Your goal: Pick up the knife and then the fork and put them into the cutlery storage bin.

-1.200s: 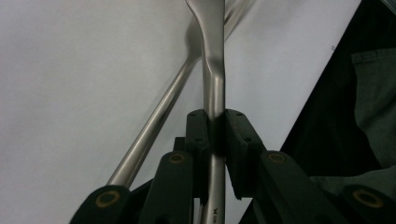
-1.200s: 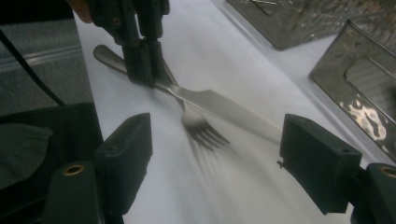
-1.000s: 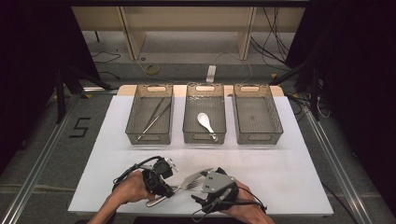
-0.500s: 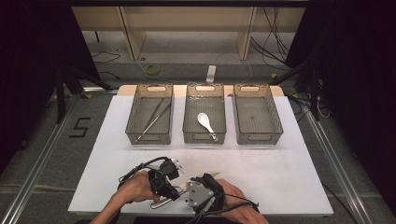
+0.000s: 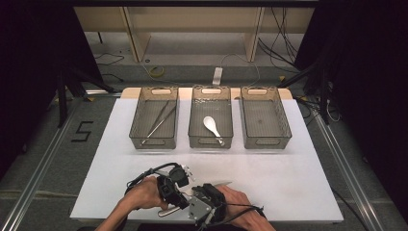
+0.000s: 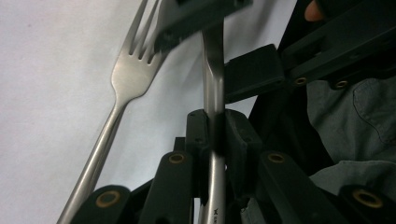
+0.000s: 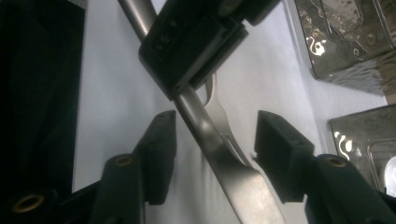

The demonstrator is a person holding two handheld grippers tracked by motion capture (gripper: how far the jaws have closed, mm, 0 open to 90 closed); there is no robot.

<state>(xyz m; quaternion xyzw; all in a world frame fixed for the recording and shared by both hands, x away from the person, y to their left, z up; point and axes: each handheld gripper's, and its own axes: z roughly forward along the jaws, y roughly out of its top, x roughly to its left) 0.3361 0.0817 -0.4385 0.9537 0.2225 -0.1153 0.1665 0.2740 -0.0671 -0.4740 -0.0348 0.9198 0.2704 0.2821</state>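
Note:
A steel knife (image 6: 214, 93) stands up between the jaws of my left gripper (image 6: 215, 126), which is shut on its handle. In the right gripper view the same knife (image 7: 219, 163) runs slantwise between the two jaws of my right gripper (image 7: 217, 135). Those jaws have just been closing and a gap still shows beside the right one. A steel fork (image 6: 126, 79) lies flat on the white table just beside the knife. From above, both hands meet at the table's near edge, left gripper (image 5: 171, 187) against right gripper (image 5: 201, 206).
Three clear mesh-patterned trays stand in a row at the far side: the left tray (image 5: 137, 130) holds metal tongs (image 5: 156, 120), the middle tray (image 5: 196, 130) a white spoon (image 5: 211, 126), the right tray (image 5: 284, 130) nothing. White tabletop (image 5: 288, 173) lies between trays and hands.
My right hand has slid left and down until its gripper sits against the left one. Its jaws have narrowed around the knife. The left hand has stayed put.

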